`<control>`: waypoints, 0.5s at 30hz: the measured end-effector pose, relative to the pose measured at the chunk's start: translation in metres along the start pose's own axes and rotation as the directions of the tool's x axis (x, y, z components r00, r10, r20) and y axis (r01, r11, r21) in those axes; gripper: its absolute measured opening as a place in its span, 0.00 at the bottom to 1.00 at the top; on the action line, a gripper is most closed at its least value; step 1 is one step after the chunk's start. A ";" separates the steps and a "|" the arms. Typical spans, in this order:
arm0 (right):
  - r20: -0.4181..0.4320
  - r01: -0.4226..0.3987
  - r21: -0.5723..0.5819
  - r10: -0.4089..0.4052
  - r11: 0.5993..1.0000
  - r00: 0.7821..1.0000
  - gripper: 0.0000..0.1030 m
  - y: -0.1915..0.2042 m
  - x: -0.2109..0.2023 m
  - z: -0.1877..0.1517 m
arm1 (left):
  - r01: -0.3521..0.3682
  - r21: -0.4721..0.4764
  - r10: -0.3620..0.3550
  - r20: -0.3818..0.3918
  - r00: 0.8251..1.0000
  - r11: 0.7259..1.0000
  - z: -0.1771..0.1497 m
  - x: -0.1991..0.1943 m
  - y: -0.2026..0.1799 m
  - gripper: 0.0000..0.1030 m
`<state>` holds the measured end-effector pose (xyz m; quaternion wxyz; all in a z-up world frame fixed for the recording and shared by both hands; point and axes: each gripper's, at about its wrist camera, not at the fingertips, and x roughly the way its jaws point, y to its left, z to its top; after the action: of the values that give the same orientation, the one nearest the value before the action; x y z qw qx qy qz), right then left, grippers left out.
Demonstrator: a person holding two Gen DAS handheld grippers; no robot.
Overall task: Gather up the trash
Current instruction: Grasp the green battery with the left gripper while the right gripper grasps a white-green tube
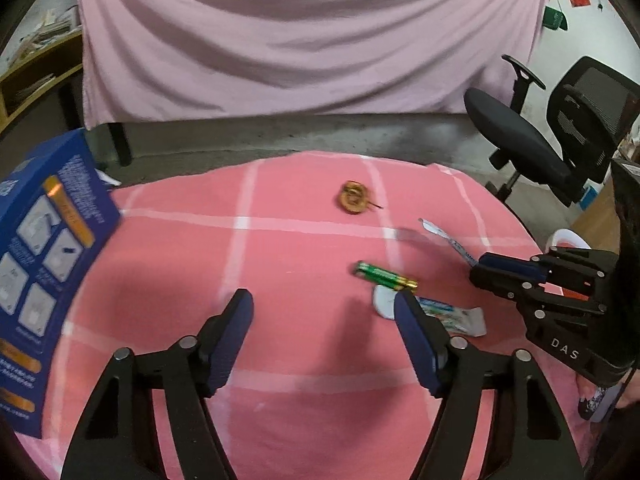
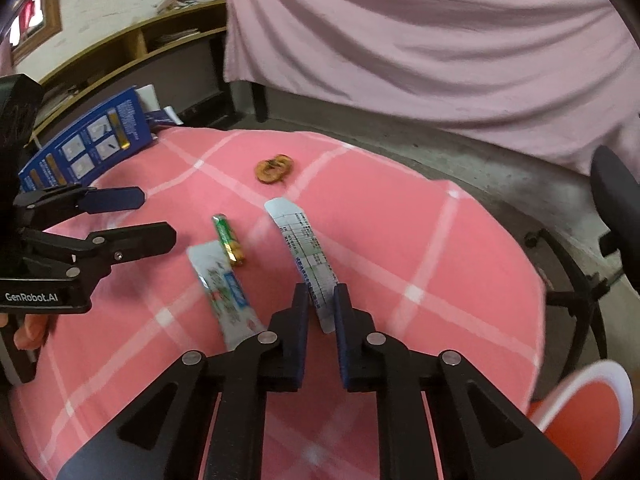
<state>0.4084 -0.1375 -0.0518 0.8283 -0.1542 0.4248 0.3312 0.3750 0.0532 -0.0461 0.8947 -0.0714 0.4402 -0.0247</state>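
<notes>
Much bare cloth (image 1: 304,320) between left tongs (image 1: 324,308)

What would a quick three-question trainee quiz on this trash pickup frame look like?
1. True or false: the right tool is shut on the paper strip.
2. Which item lies nearest the green battery? A) dried fruit slice B) white wrapper C) blue box
3. Fill in: the left tool is ____ with nothing between its fingers.

Key: 1 true; 2 B; 3 open.
</notes>
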 end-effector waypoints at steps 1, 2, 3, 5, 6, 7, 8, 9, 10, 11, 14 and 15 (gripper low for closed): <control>0.001 0.006 0.014 -0.006 1.000 1.000 0.09 -0.004 -0.002 -0.002 | 0.004 0.001 -0.004 -0.005 1.000 1.000 0.003 0.003 -0.003 0.62; 0.004 0.009 0.030 -0.009 1.000 1.000 0.09 -0.008 -0.003 -0.003 | 0.009 0.001 -0.009 -0.010 1.000 1.000 0.006 0.005 -0.007 0.62; 0.007 0.011 0.039 -0.012 0.999 1.000 0.09 -0.011 -0.005 -0.004 | 0.015 0.004 -0.015 -0.016 1.000 1.000 0.009 0.008 -0.011 0.60; 0.010 0.013 0.063 -0.014 0.998 1.000 0.08 -0.018 -0.007 -0.007 | 0.023 0.026 -0.022 -0.037 0.999 0.999 0.014 0.016 -0.021 0.59; 0.012 0.010 0.072 -0.010 0.997 1.000 0.08 -0.021 -0.008 -0.009 | 0.022 0.044 -0.020 -0.046 0.999 0.999 0.016 0.019 -0.026 0.59; 0.014 0.007 0.081 -0.008 0.997 1.000 0.08 -0.024 -0.009 -0.010 | 0.017 0.071 -0.013 -0.054 0.998 0.997 0.017 0.023 -0.032 0.59; 0.015 0.005 0.085 -0.006 0.996 1.000 0.08 -0.026 -0.010 -0.011 | 0.009 0.094 -0.003 -0.061 0.998 0.996 0.017 0.026 -0.035 0.59; 0.016 0.004 0.088 -0.005 0.996 1.000 0.09 -0.026 -0.010 -0.011 | -0.001 0.110 0.008 -0.068 0.998 0.994 0.017 0.028 -0.037 0.53; 0.017 0.001 0.091 -0.002 0.996 1.000 0.09 -0.027 -0.010 -0.012 | -0.010 0.118 0.019 -0.073 0.997 0.993 0.017 0.031 -0.040 0.47; 0.018 -0.001 0.093 -0.001 0.996 1.000 0.09 -0.028 -0.011 -0.014 | -0.016 0.119 0.025 -0.073 0.997 0.993 0.015 0.033 -0.041 0.46; 0.026 -0.009 0.092 0.006 0.996 1.000 0.09 -0.027 -0.012 -0.015 | -0.014 0.099 0.021 -0.070 0.997 0.995 0.016 0.037 -0.039 0.37; 0.030 -0.012 0.094 0.010 0.996 1.000 0.08 -0.028 -0.014 -0.016 | -0.008 0.093 0.015 -0.071 0.997 0.996 0.017 0.037 -0.037 0.36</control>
<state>0.4122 -0.1724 -0.0510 0.8389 -0.1079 0.4286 0.3176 0.4117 0.0141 -0.0594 0.8808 -0.0264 0.4708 -0.0427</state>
